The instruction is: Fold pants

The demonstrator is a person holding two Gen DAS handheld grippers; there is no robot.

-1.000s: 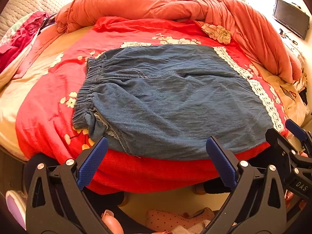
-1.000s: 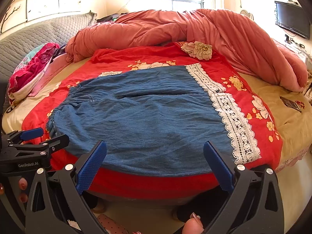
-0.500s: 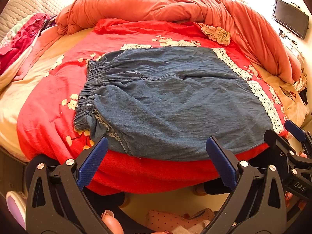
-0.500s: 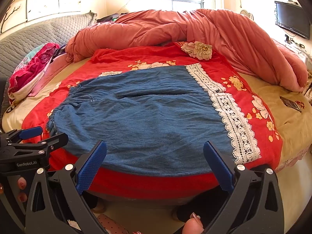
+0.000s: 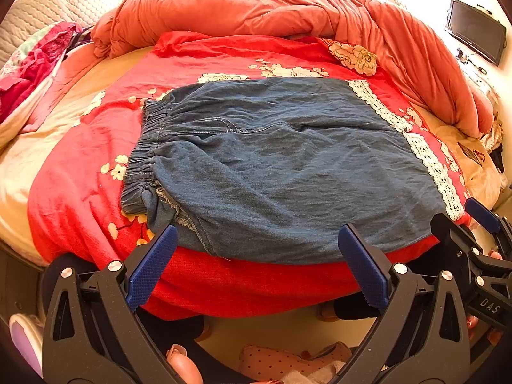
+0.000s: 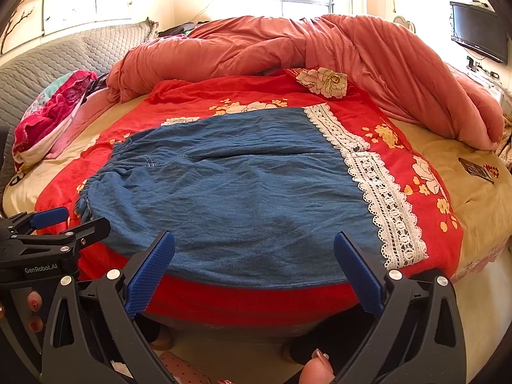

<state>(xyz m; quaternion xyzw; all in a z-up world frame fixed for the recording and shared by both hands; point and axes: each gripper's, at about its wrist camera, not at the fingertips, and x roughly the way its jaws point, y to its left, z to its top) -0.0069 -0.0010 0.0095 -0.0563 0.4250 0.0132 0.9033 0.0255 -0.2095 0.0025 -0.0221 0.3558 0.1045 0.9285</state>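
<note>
Blue denim pants (image 5: pixel 281 166) lie flat on a red floral bedspread (image 5: pixel 80 172), elastic waistband to the left, white lace hem (image 5: pixel 425 156) to the right. They show the same way in the right wrist view (image 6: pixel 243 192). My left gripper (image 5: pixel 256 265) is open and empty, just short of the pants' near edge at the bed's front. My right gripper (image 6: pixel 252 268) is open and empty at the same near edge, further right. Each gripper shows at the edge of the other's view: right (image 5: pixel 473 224), left (image 6: pixel 54 224).
A bunched salmon duvet (image 6: pixel 320 51) lies across the back and right of the bed. Pink and red clothes (image 6: pixel 51 112) are heaped at the left by a grey quilted headboard (image 6: pixel 64 54). A TV (image 6: pixel 480 28) hangs on the right wall. Floor and feet are below.
The left wrist view has drifted slightly down, with the pants a little higher in frame. The right gripper has hardly moved. Both stay open.
</note>
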